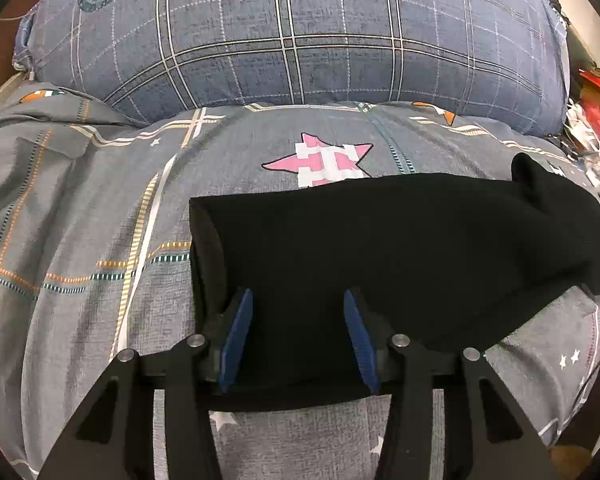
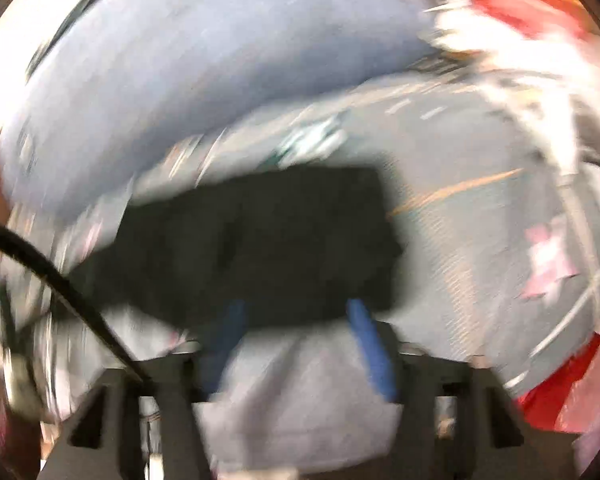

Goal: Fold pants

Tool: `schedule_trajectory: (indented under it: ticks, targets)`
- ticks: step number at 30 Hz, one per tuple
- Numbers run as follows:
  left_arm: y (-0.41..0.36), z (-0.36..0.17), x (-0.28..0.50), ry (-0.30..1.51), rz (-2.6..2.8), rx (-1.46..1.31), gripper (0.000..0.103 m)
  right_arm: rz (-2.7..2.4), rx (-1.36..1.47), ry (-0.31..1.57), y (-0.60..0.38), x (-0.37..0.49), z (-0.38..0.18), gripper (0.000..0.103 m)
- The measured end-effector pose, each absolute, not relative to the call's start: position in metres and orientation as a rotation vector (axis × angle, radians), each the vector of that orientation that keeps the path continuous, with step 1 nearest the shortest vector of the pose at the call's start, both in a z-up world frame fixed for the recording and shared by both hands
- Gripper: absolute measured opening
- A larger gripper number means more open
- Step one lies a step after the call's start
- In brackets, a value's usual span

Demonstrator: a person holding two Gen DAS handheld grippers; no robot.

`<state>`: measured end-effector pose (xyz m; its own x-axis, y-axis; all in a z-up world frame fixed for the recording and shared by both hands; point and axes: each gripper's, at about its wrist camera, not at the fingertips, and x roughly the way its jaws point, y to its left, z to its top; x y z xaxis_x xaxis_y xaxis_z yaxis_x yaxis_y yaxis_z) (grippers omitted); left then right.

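Note:
The black pants lie folded into a compact bundle on the grey patterned bedsheet. My left gripper is open, its blue pads spread over the near edge of the bundle, holding nothing. The right wrist view is heavily motion-blurred. There the pants show as a dark rectangle ahead. My right gripper is open and empty, its fingertips at the near edge of the pants above the bedsheet.
A large blue plaid pillow lies across the head of the bed behind the pants; it also shows in the right wrist view. Red and white clutter sits at the bed's right side. A black cable crosses the left of the right wrist view.

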<state>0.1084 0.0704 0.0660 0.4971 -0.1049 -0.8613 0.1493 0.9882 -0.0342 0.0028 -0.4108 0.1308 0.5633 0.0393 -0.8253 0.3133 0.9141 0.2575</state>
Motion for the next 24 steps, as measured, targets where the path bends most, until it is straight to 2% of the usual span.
schedule_trajectory:
  ticks: [4, 7, 8, 9, 10, 11, 13, 18, 24]
  targets:
    - [0.069, 0.067, 0.110, 1.049, -0.140, 0.033, 0.048, -0.217, 0.509, 0.926, -0.457, 0.036, 0.119, 0.083]
    - [0.070, 0.068, 0.113, 1.067, -0.148, 0.022, 0.049, -0.225, 0.484, 0.948, -0.465, 0.067, 0.103, 0.076]
    - [0.070, 0.069, 0.114, 1.072, -0.146, 0.021, 0.049, -0.216, 0.476, 0.963, -0.463, 0.076, 0.099, 0.067]
    - [0.070, 0.069, 0.114, 1.074, -0.144, 0.022, 0.049, -0.188, 0.477, 0.992, -0.458, 0.084, 0.094, 0.041]
    - [0.069, 0.069, 0.115, 1.077, -0.142, 0.024, 0.049, -0.154, 0.482, 1.032, -0.451, 0.088, 0.090, 0.021]
    - [0.069, 0.068, 0.115, 1.078, -0.142, 0.026, 0.049, -0.149, 0.464, 1.066, -0.445, 0.093, 0.090, 0.008]
    - [0.068, 0.068, 0.115, 1.079, -0.142, 0.029, 0.050, -0.158, 0.372, 1.037, -0.434, 0.096, 0.109, 0.008]
    - [0.070, 0.067, 0.115, 1.077, -0.145, 0.031, 0.051, -0.169, 0.385, 0.898, -0.449, 0.101, 0.156, 0.007]
    - [0.065, 0.065, 0.113, 1.056, -0.163, 0.054, 0.053, -0.280, 0.272, 0.957, -0.455, 0.129, 0.139, 0.006]
